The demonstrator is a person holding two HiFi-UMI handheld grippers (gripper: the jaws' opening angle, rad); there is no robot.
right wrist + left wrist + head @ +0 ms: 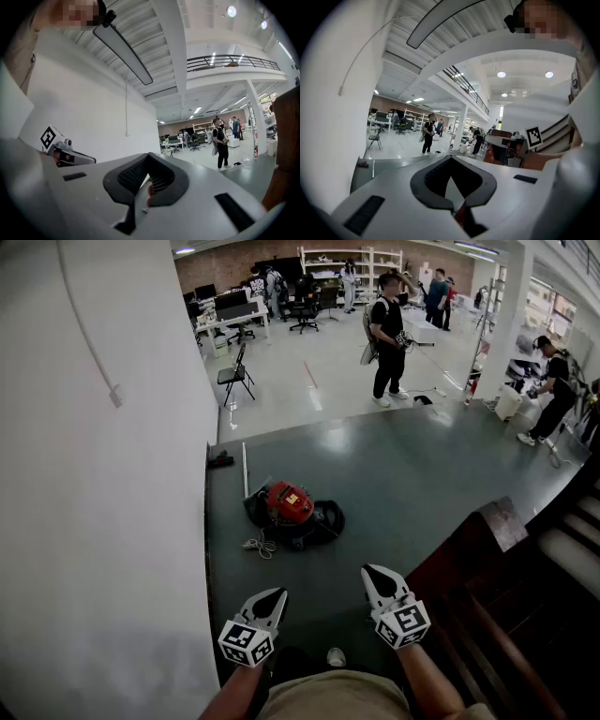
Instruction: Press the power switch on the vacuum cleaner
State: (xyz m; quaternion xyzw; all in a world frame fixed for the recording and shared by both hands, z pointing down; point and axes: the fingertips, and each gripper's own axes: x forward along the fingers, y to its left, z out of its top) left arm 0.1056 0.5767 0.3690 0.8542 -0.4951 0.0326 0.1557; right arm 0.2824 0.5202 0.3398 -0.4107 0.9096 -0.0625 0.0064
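The vacuum cleaner [289, 504] is a red and black canister lying on the dark green floor near the wall, with its black hose [328, 518] coiled at its right and a white cord [260, 545] at its front left. No switch can be made out at this distance. Both grippers hang in the air well short of it, pointing roughly level. My left gripper [273, 597] [451, 158] is shut with nothing in it. My right gripper [374, 574] [149, 154] is also shut and empty, a little to the right of the vacuum's line.
A white wall [103, 474] runs along the left. A dark wooden stair rail [487, 615] and steps drop away at the right. A thin metal rod [245, 470] lies by the wall behind the vacuum. A person [387, 338] stands farther off on the pale floor, with others beyond.
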